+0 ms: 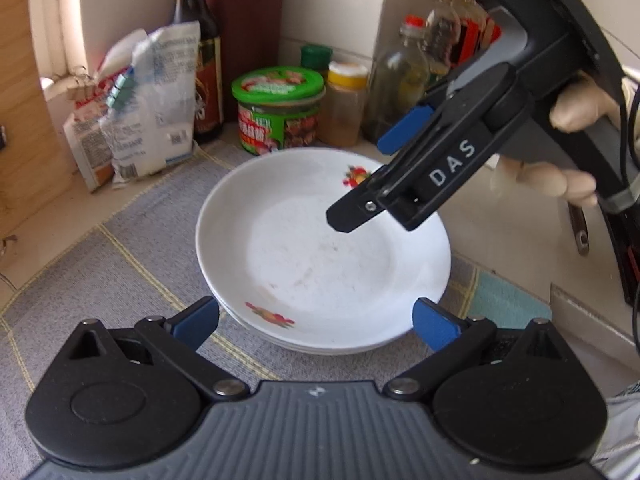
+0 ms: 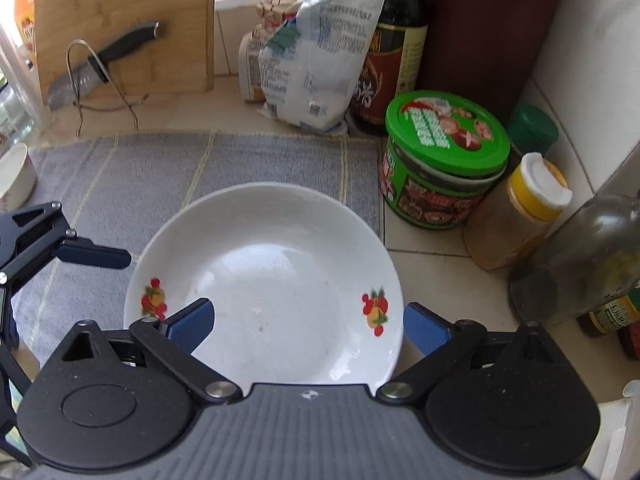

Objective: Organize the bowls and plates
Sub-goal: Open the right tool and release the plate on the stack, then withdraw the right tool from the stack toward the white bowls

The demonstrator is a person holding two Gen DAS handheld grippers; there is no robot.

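Only the right wrist view shows the bamboo cutting board [image 2: 124,28] upper left. The white fruit-patterned plate [image 2: 264,284] sits centre frame on the grey mat [image 2: 120,176]; both the left gripper [image 1: 316,320] and right gripper [image 2: 306,322] are spread wide, released. The left view alone reveals stacked rims beneath; their count is unclear.

A pale tiled surface [image 2: 424,256] is seen in a corner, closed in by light tiled walls [image 2: 580,92]. A grey woven mat [image 2: 120,184] with thin yellow lines is spread on it, and a bamboo cutting board [image 2: 124,20] is leaned upright at the back. The scene is lit by soft daylight.
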